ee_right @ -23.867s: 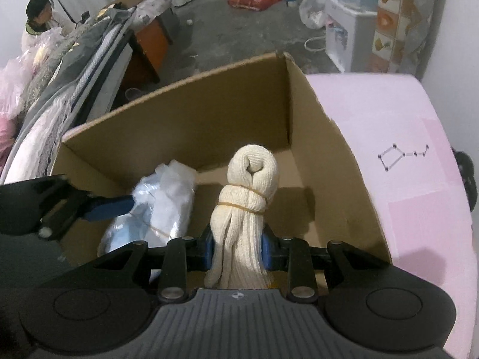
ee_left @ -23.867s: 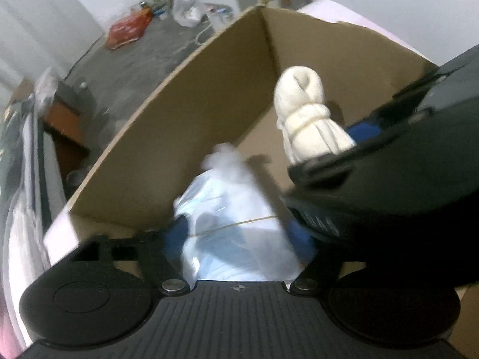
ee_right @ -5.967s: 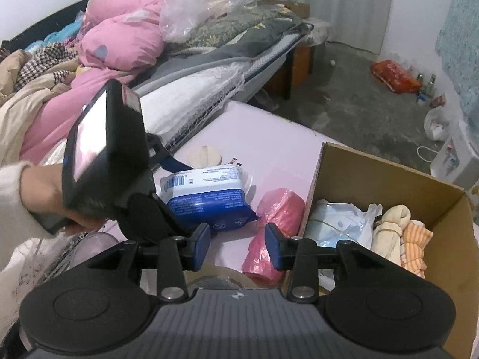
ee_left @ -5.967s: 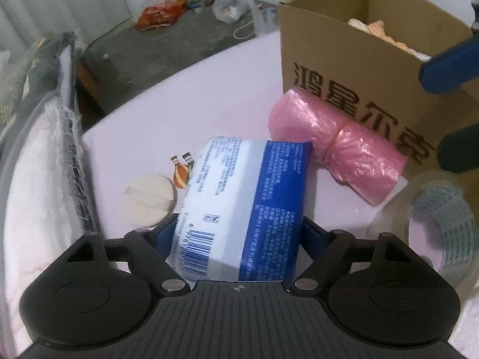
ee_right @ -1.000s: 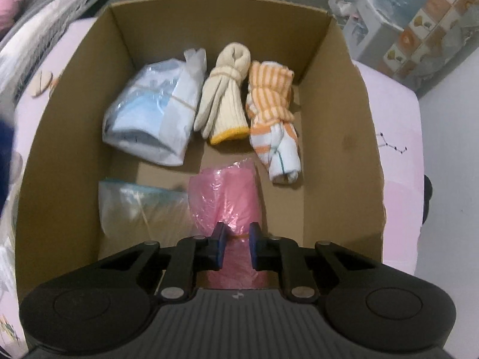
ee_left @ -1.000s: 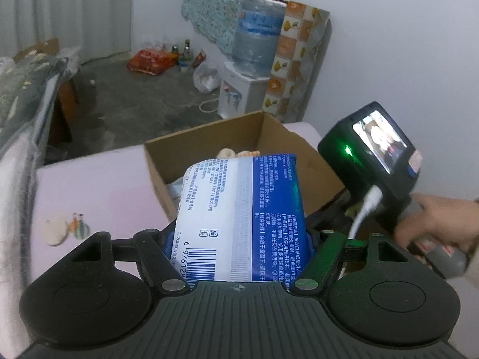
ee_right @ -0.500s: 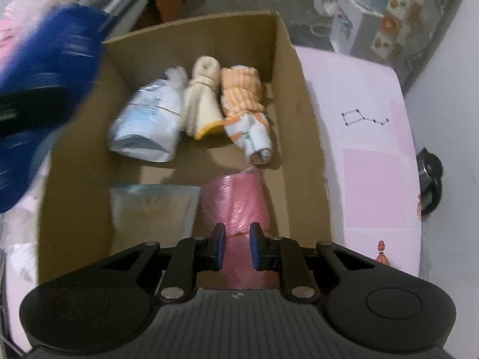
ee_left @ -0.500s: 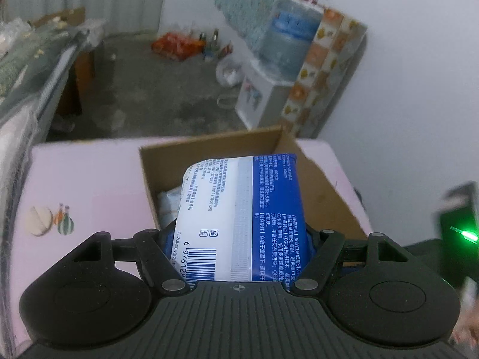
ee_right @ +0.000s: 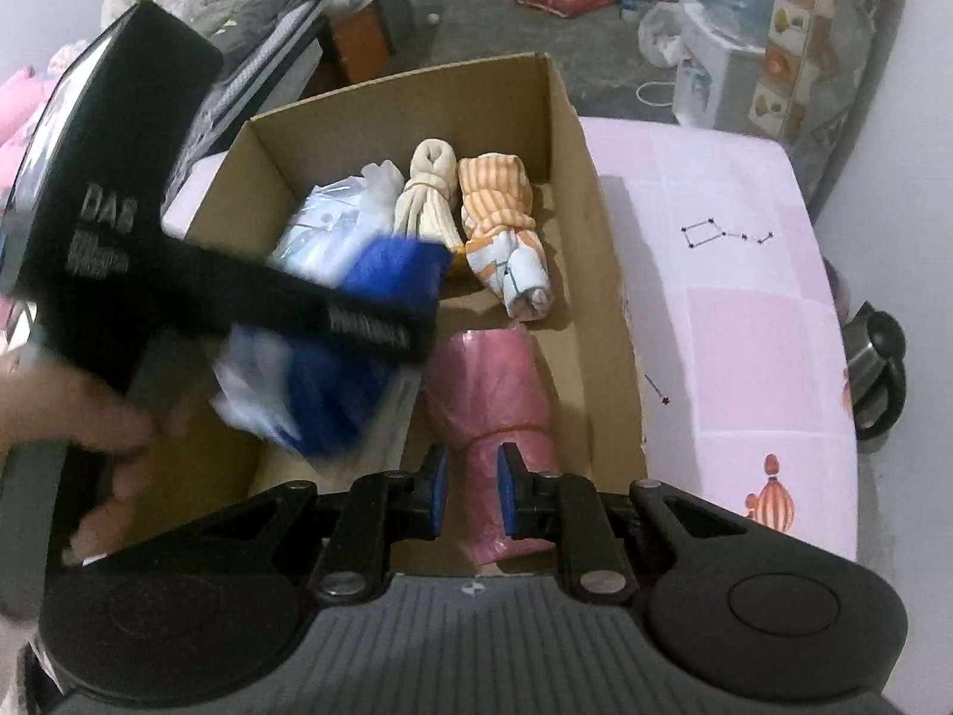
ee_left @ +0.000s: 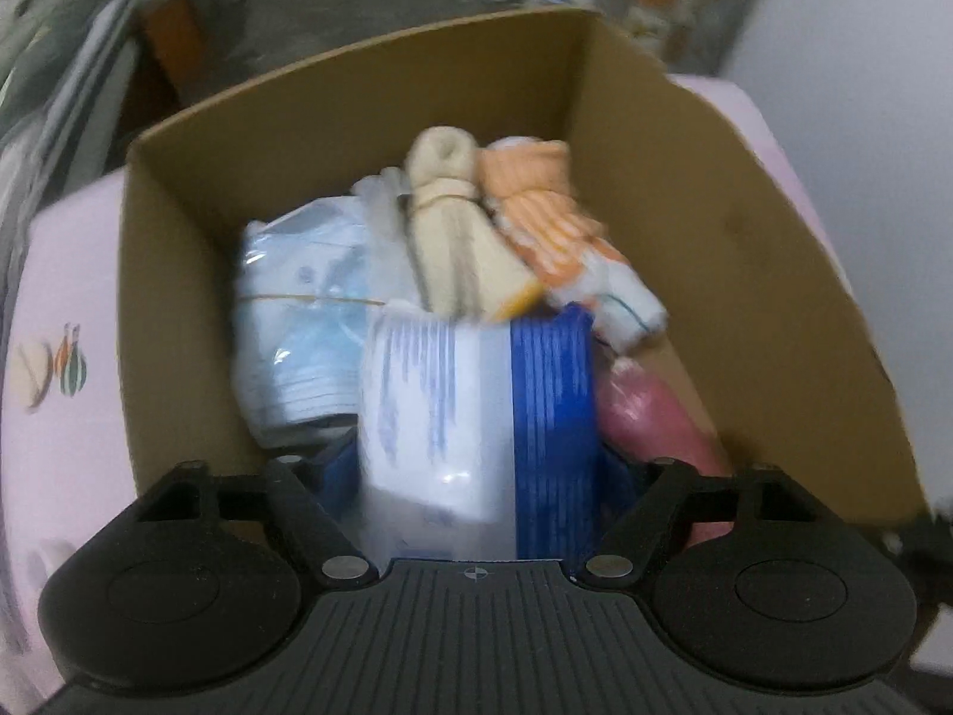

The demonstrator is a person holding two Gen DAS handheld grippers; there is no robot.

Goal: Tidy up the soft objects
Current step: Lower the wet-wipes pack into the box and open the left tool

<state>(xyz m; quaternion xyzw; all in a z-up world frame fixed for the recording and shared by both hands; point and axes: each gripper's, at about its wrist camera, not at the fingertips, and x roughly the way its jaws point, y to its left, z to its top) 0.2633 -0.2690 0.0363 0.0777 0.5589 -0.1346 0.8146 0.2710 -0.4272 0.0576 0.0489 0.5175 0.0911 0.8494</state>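
Observation:
An open cardboard box [ee_left: 357, 59] [ee_right: 601, 274] holds a clear pack of blue masks [ee_right: 321, 226], a cream sock roll [ee_right: 432, 190], an orange striped roll [ee_right: 500, 202] and a pink bag roll [ee_right: 488, 381]. My left gripper [ee_left: 476, 465] points down into the box. Its jaws are opening, and the blue and white tissue pack [ee_left: 476, 429] [ee_right: 333, 393] stands between them with a small gap at each pad. My right gripper [ee_right: 473, 491] is shut on the near end of the pink roll, which lies on the box floor.
The box stands on a pink patterned tablecloth [ee_right: 744, 298]. A black metal object [ee_right: 875, 369] sits at the table's right edge. A hand [ee_right: 59, 417] holds the left gripper at the left. Beyond the table are a bed, a wooden cabinet and a water dispenser.
The left gripper has dropped from above the box down into it with the tissue pack, and its jaws have widened. The right gripper stays on the pink roll and has shifted slightly.

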